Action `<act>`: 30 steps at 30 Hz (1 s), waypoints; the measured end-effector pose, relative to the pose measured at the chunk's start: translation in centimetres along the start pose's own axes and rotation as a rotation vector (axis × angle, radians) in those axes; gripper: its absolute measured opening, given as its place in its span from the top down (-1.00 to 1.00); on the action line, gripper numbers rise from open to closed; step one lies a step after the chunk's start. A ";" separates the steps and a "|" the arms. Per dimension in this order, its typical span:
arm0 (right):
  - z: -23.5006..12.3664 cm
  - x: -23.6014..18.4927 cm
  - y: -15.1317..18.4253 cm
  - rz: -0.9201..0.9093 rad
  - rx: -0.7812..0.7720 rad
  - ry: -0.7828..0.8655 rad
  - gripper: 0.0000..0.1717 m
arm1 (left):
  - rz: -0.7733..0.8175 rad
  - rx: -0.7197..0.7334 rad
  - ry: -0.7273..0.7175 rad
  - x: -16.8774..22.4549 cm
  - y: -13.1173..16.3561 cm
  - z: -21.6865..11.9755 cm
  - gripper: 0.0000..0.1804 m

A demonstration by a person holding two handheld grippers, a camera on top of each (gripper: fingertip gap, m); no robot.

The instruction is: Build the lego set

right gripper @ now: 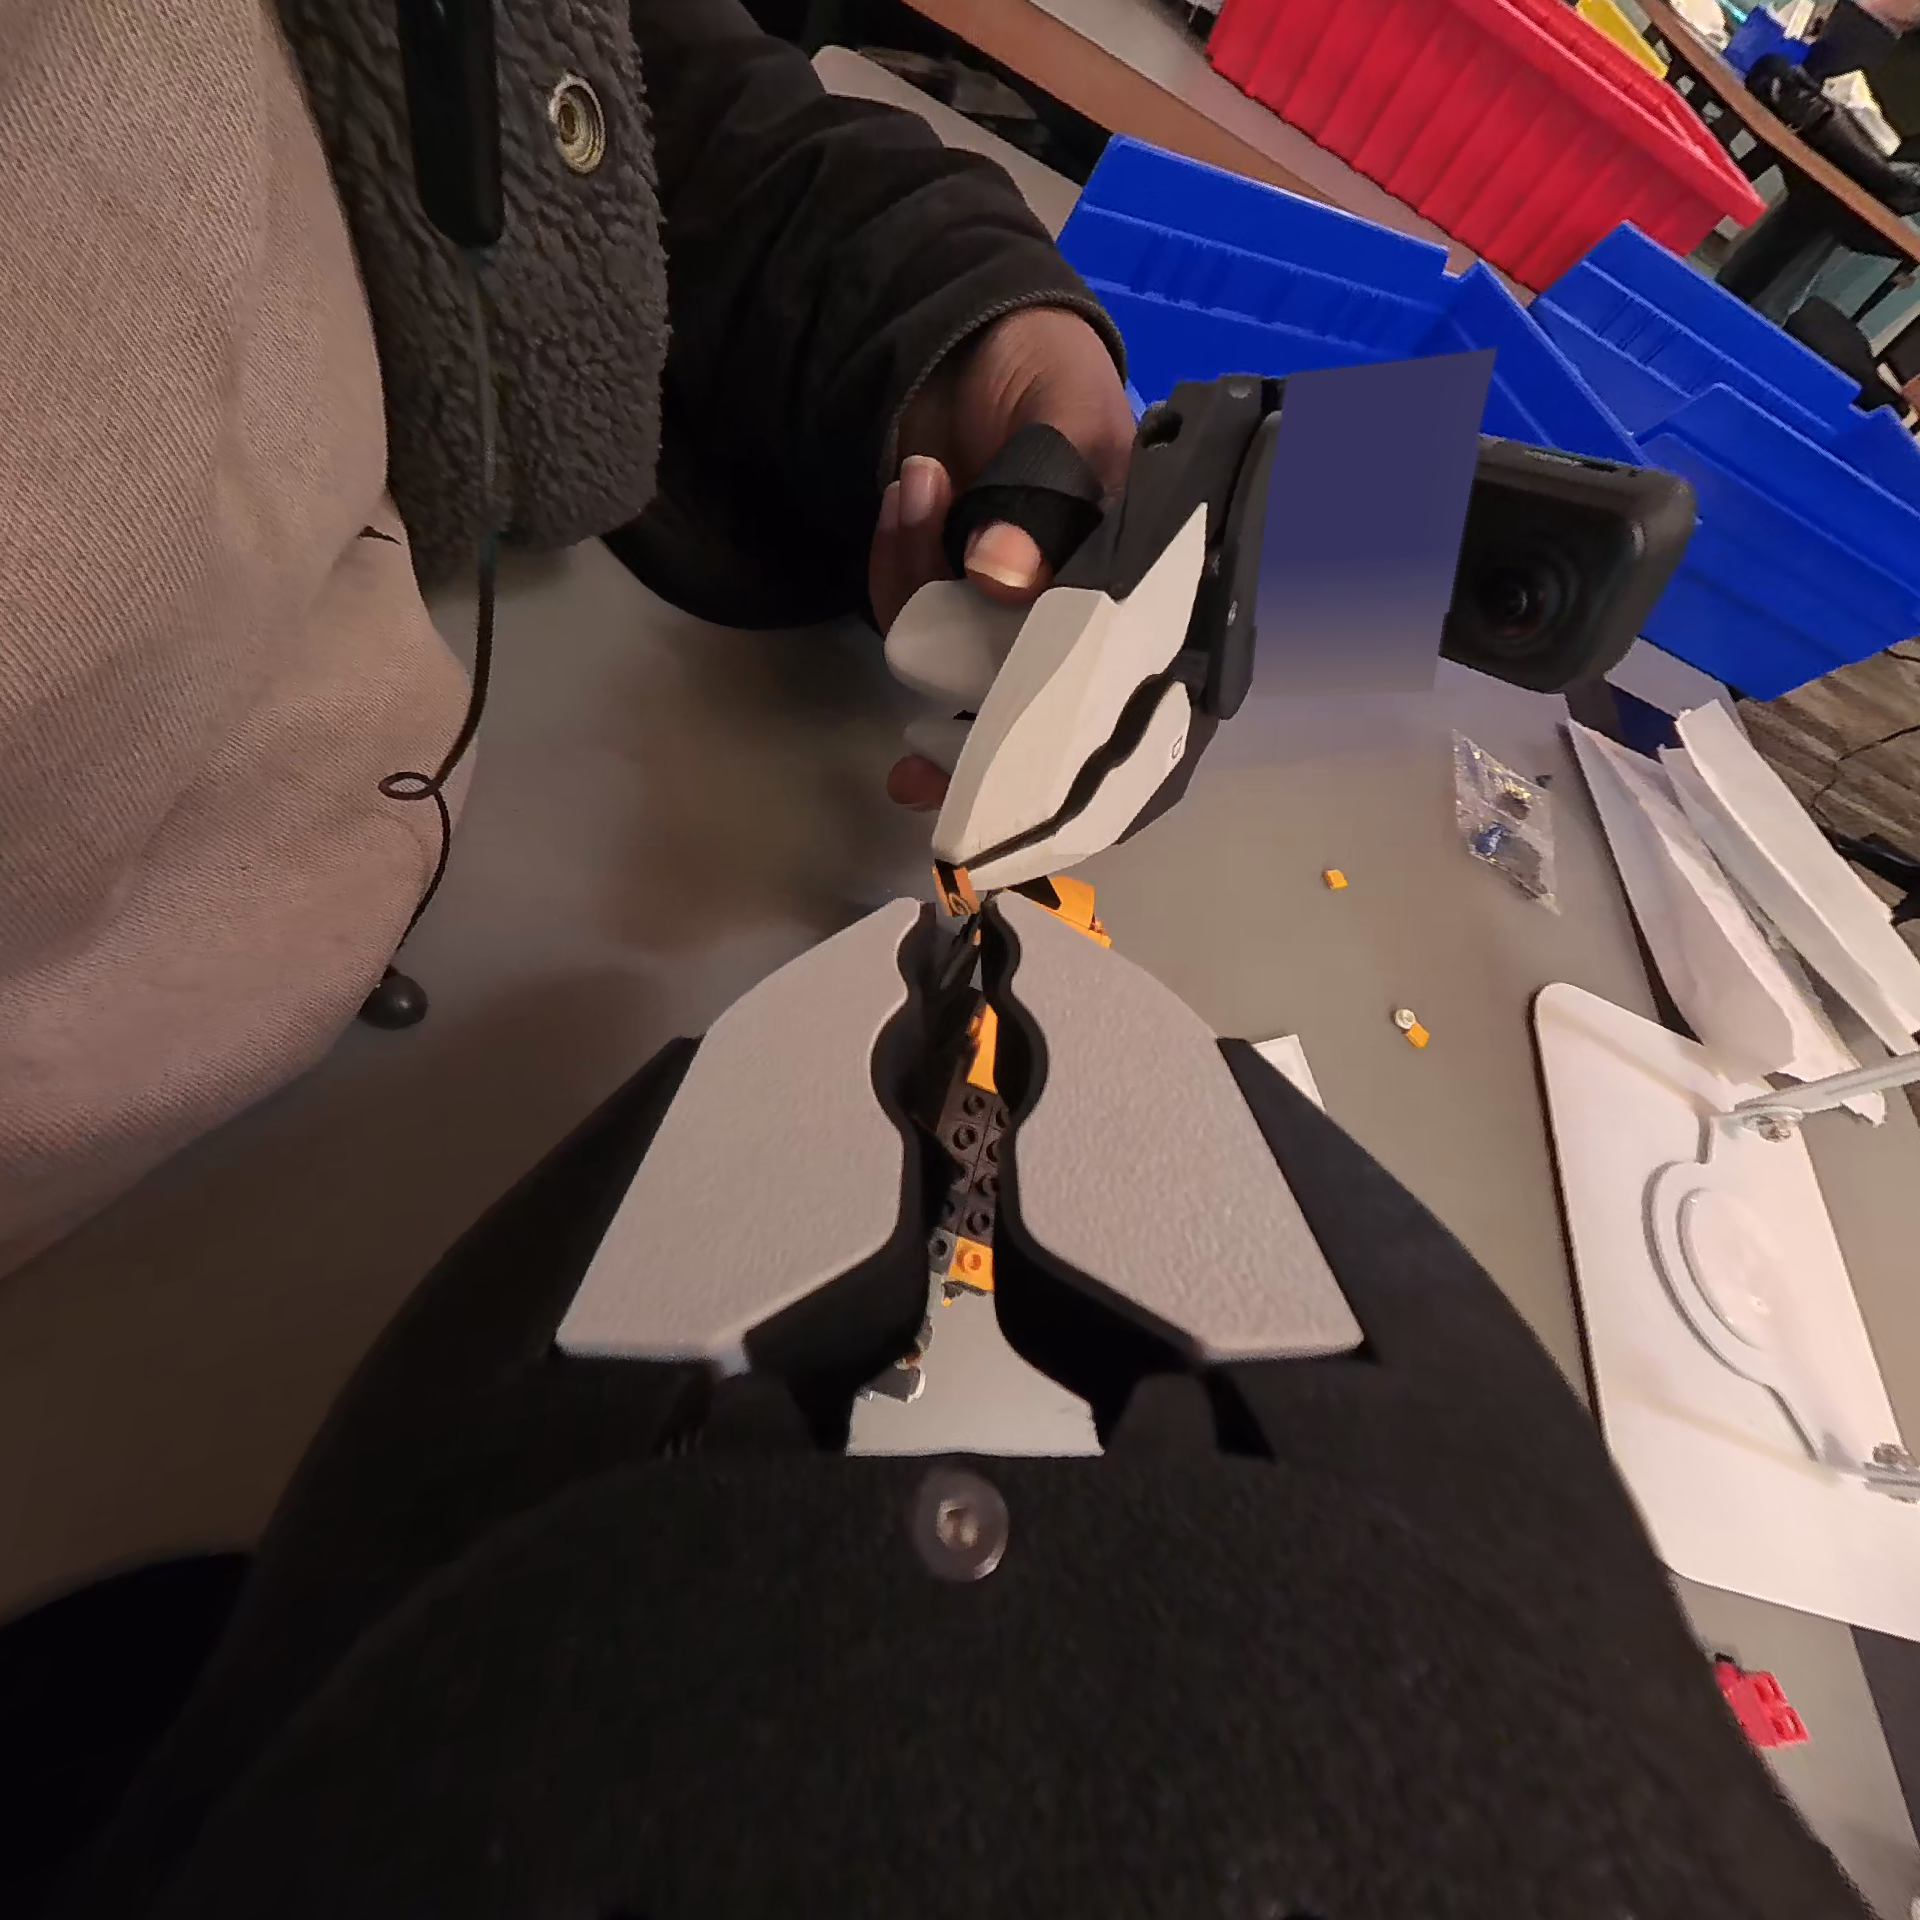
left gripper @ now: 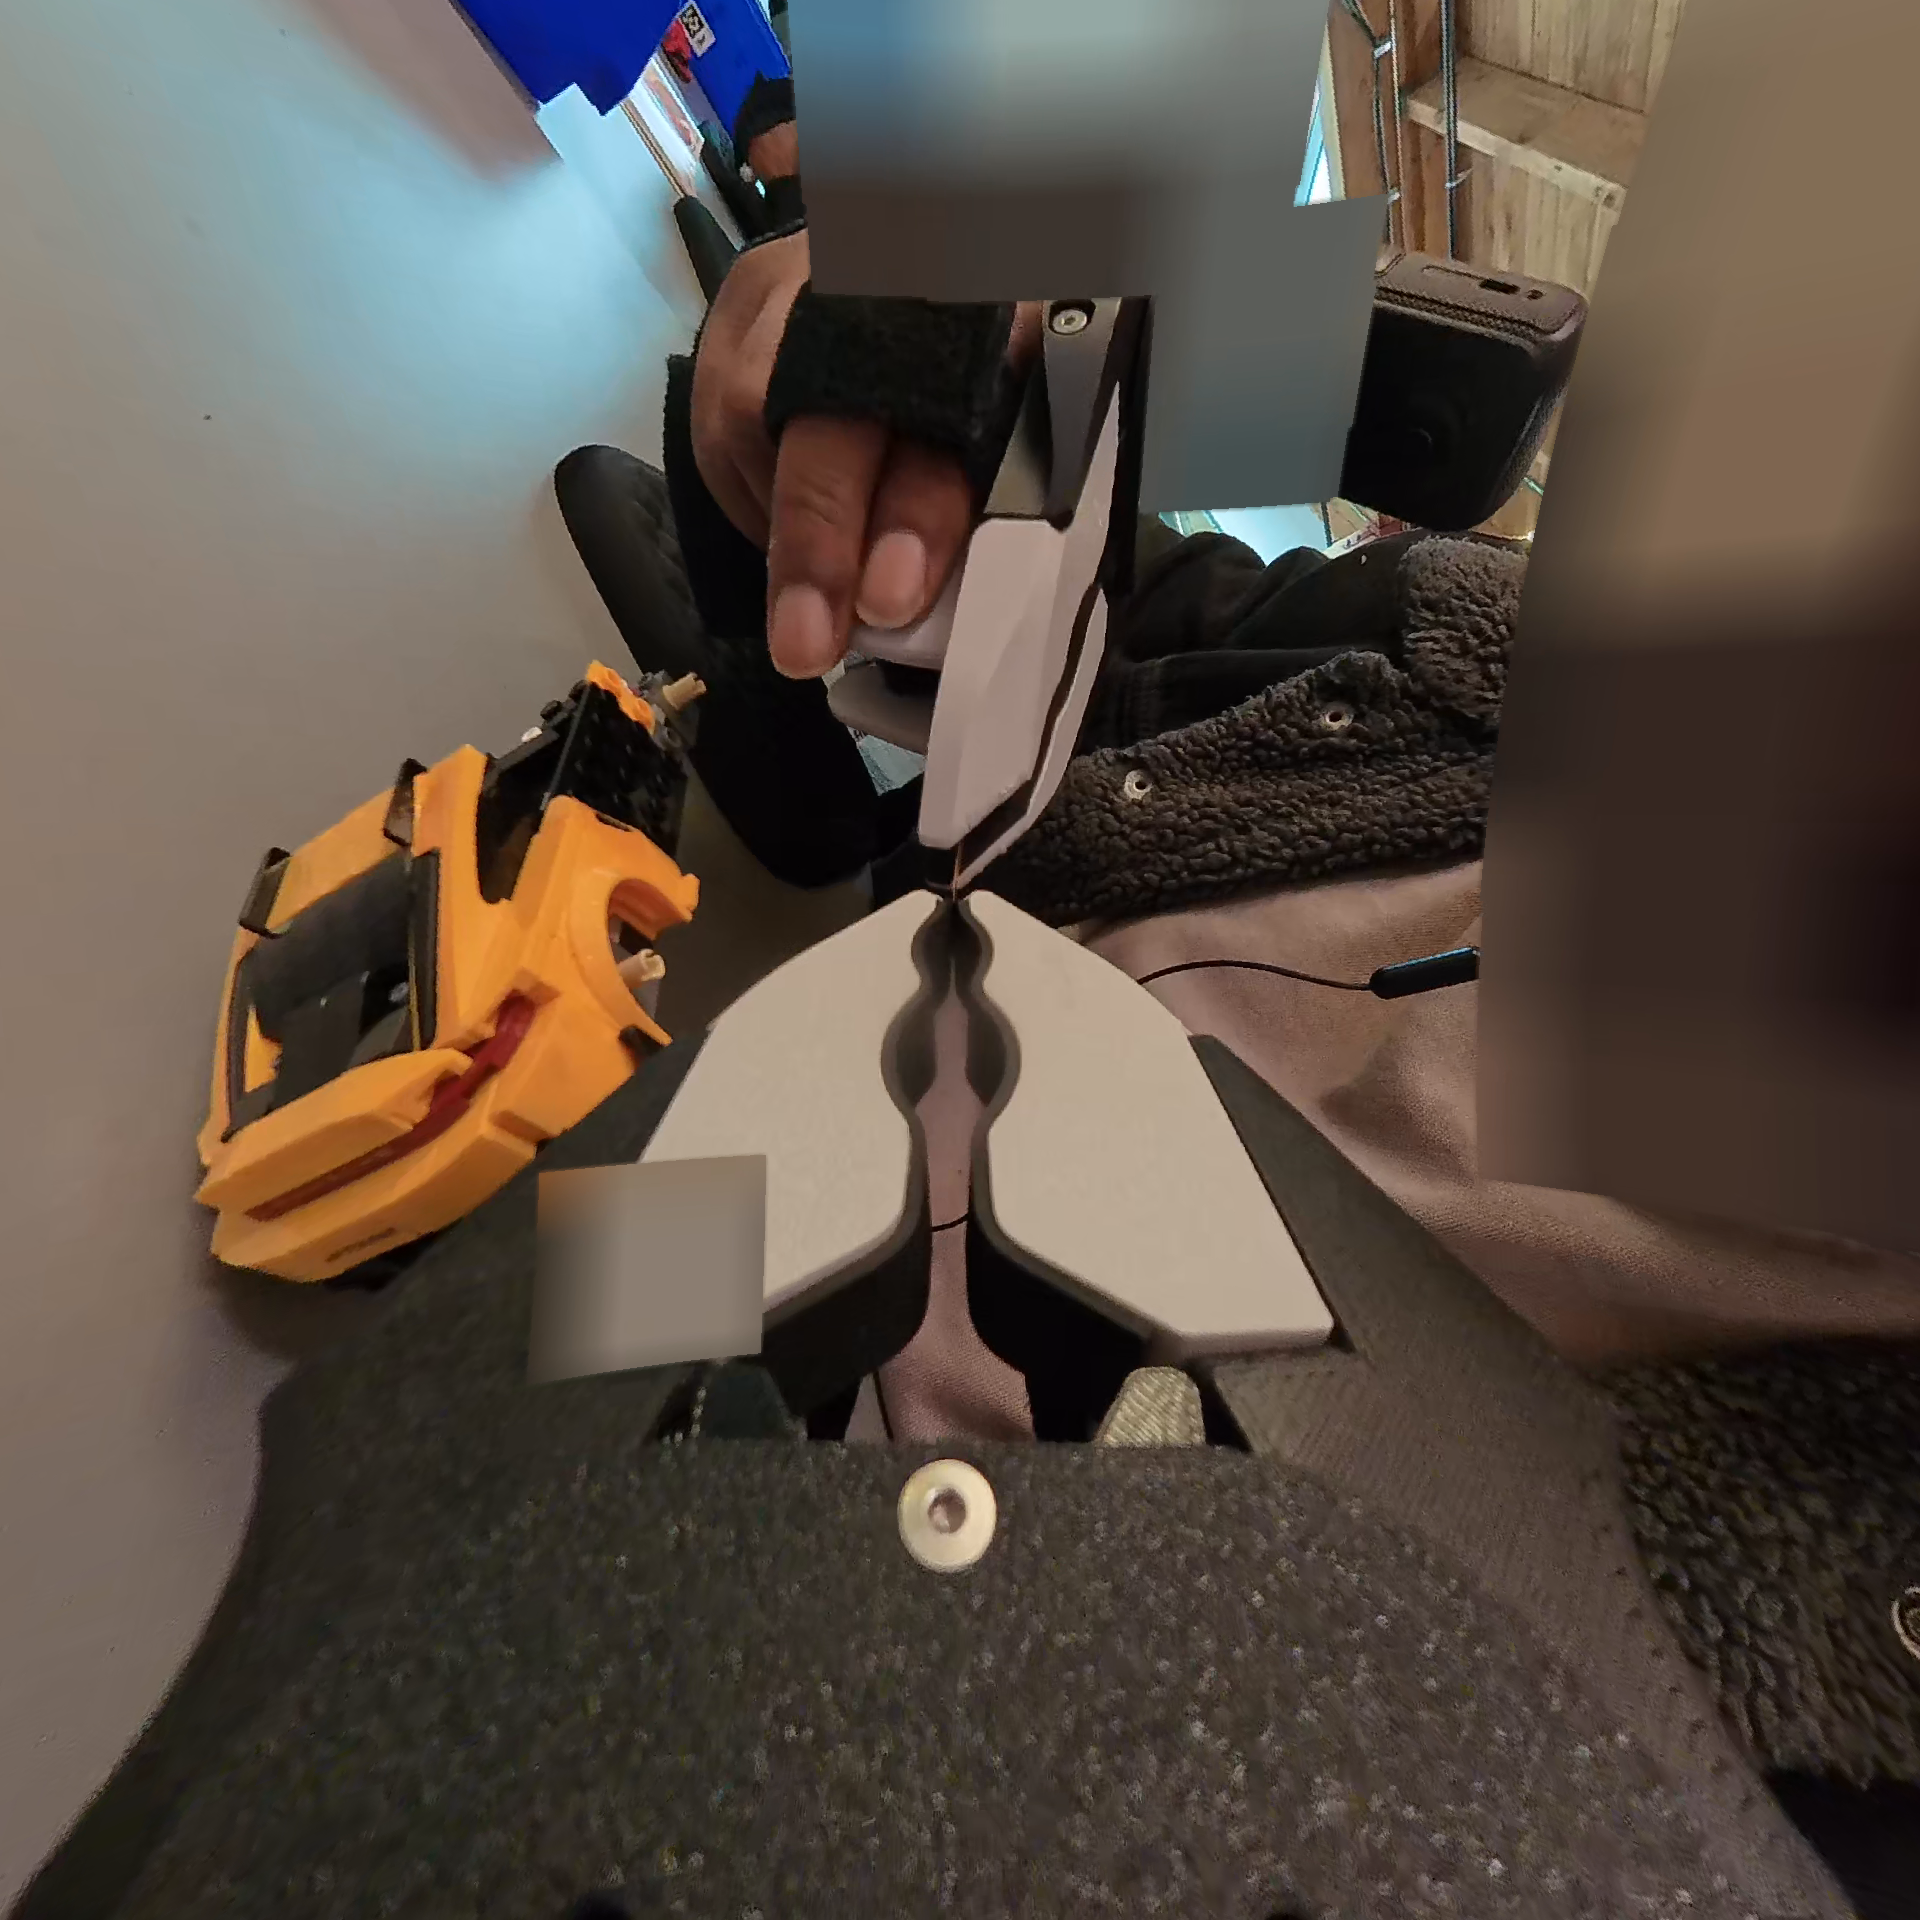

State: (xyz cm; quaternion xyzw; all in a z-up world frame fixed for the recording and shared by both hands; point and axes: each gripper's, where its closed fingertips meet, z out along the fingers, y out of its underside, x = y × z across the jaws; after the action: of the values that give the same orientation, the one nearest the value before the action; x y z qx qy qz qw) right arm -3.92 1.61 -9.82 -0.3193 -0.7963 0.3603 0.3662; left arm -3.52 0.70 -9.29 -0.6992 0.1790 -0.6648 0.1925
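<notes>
Left tool (left gripper: pixel 951 902): my fingertips are drawn together with no gap showing, nipping what looks like a thin orange and black strip, a sticker perhaps; it is too small to name for sure.
Right tool (right gripper: pixel 961 914): narrow, its tips nearly meeting, closed on the other end of the same small orange and black piece (right gripper: pixel 956 896); the two tools meet tip to tip over it.
My hands: the right hand (left gripper: pixel 831 499) wears a black strap across the fingers; the left hand (right gripper: pixel 987 520) has a black loop over the thumb.
Toy car (left gripper: pixel 436 987): orange and black brick-built model, lying on the grey desk (left gripper: pixel 260 520) to the left of my left tool, apart from it; the right wrist view shows it under and between the right tool's fingers, studded black bricks uppermost.
Loose parts: two small orange bricks (right gripper: pixel 1335 880) (right gripper: pixel 1415 1033) on the desk, and a clear bag of pieces (right gripper: pixel 1507 831) farther right.
Farther out: a white flat stand (right gripper: pixel 1714 1351), white paper sheets (right gripper: pixel 1766 862), blue bins (right gripper: pixel 1299 270) and a red bin (right gripper: pixel 1486 114).
</notes>
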 end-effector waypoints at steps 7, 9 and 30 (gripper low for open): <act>0.0 -0.1 0.0 -0.006 0.000 -0.002 0.94 | -0.003 -0.003 -0.003 0.0 0.1 0.0 1.00; 0.0 0.0 0.1 0.003 0.003 0.000 0.94 | -0.002 0.001 -0.003 0.0 0.0 0.0 1.00; -0.2 0.9 0.8 0.175 0.049 0.039 0.91 | 0.158 0.018 -0.150 -0.1 -0.9 -1.2 0.76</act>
State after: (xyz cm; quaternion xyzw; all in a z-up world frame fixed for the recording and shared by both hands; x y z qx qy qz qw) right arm -4.05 2.84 -10.10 -0.3854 -0.7491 0.4041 0.3564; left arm -4.72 1.50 -8.84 -0.7289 0.2129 -0.5950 0.2634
